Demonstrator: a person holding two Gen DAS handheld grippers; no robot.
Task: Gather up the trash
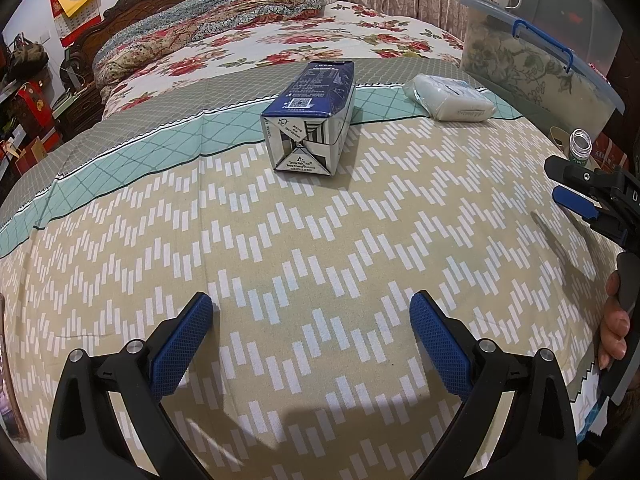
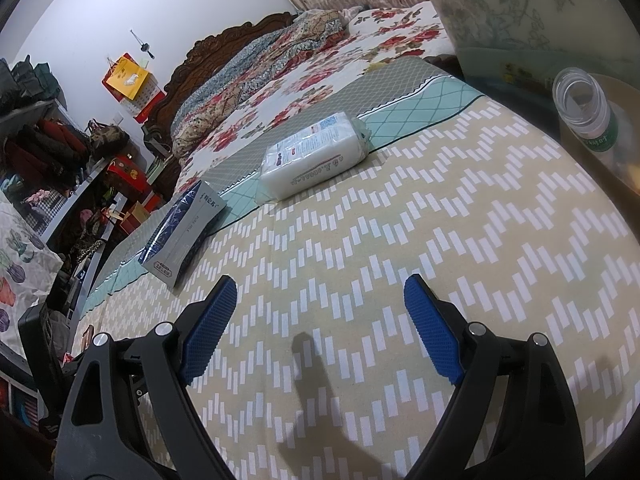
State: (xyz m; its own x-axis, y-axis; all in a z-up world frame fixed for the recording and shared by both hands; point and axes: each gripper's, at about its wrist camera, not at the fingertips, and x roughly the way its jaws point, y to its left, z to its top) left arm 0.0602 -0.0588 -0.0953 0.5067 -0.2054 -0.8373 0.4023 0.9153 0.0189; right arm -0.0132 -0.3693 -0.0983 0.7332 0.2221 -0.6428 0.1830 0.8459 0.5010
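On bed (image 1: 320, 280): milk carton (image 1: 310, 116), tissue pack (image 1: 448, 98), small bottle (image 1: 580, 144) at edge all uncollected. Left hand-held gripper (image 1: 312, 320), right hand-held gripper (image 2: 320, 304) both wide, empty. Task seemingly unstarted.

The room is evenly lit from overhead, a cool indoor light, bright enough that the pattern of the bedspread (image 1: 320, 264) reads sharply in both views. The milk carton (image 1: 310, 120) casts a short soft shadow to its right. Under my right gripper (image 2: 320, 292) a darker, blurred shadow falls on the cloth, probably from the tool itself. Both lenses bend the scene hard: the bed bulges, and the corners fall into black vignette. The clear bottle (image 2: 582, 108) near the right edge is slightly soft, the storage box (image 2: 520, 12) hazy. No glare anywhere.
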